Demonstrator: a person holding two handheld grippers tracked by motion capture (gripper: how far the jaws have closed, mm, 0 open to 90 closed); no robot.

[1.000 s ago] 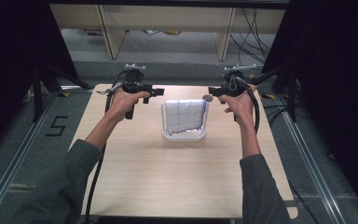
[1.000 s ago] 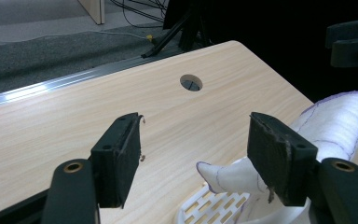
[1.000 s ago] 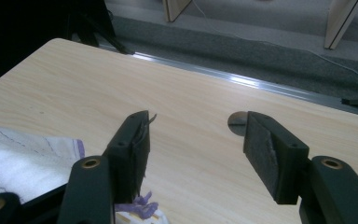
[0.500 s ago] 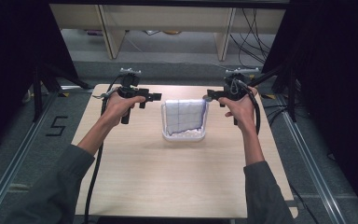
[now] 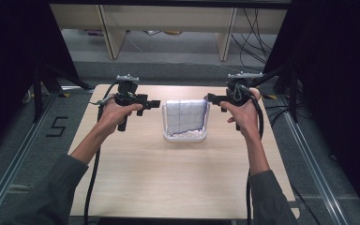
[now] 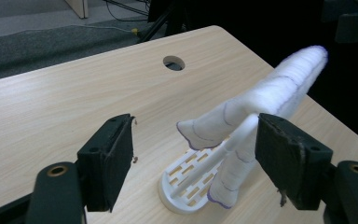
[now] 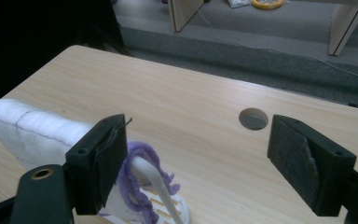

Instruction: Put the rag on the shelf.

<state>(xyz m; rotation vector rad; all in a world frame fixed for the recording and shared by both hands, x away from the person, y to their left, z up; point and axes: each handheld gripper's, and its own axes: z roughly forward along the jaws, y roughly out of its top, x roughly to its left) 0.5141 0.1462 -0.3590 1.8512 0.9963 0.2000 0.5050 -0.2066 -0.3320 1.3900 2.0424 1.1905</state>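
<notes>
1. Since the earlier frames, both hands have drawn outward from the white cloth (image 5: 185,117), and the jaws of both grippers have just been opening with nothing between them.
2. The cloth, white with purple grid lines and edging, hangs over a white slotted rack (image 5: 185,137) standing toward the far middle of the counter (image 5: 178,183).
3. Left gripper (image 5: 155,104): jaws apart and empty, just left of the cloth and clear of it.
4. Right gripper (image 5: 209,99): jaws apart and empty, near the cloth's upper right corner; in the right gripper view the purple edge (image 7: 140,184) lies beside its left pad.
5. Step in hand, as judged: release after draping; the cloth appears settled on the rack.
6. Next move, as judged: withdraw both grippers from the rack without snagging the cloth's edge.
</notes>
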